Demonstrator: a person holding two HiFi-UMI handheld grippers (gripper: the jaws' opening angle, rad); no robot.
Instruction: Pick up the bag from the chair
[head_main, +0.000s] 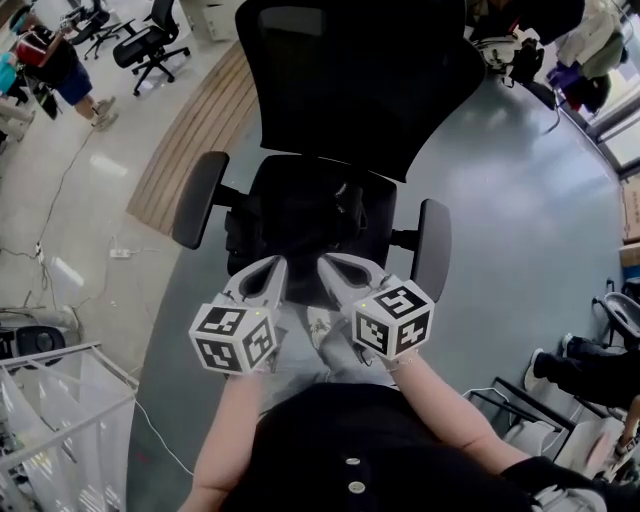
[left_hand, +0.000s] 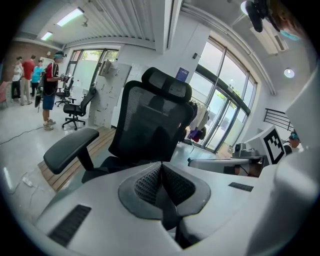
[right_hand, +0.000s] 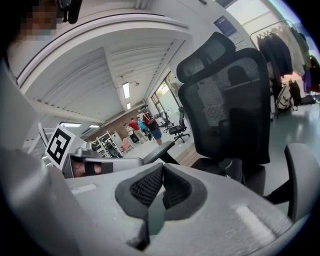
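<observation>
Directly below the head camera: black office chair (head_main: 360, 80), mesh backrest with a curved top edge and a separate headrest, and two padded, rounded armrests, one on each side of the seat.

Bag (head_main: 300, 225): black, soft, lumpy, lying on the seat between the armrests. It is dark on a dark seat, so its outline is hard to trace; it probably fills most of the seat width.

Left gripper (head_main: 277, 262): smooth grey shell. The jaws are closed tip to tip, with ribbed black pads (left_hand: 145, 182) facing each other and nothing between them.

Right gripper (head_main: 325, 262): same build. Its jaws are also brought together at the tips over ribbed pads (right_hand: 145, 187), and they grip nothing.

Both grippers point at the seat's front edge, side by side and near each other. Their tips are at the near edge of the bag; contact cannot be confirmed from above.

Room to move:
- Smooth grey-blue floor (head_main: 520, 200) is open to the right of the chair.
- A curved strip of wooden slats (head_main: 200, 130) lies on the floor to the chair's left.
- A white wire rack (head_main: 60, 400) stands at lower left, well apart from the chair.
- The armrests bound the seat on both sides; the front edge is open toward the grippers.
</observation>
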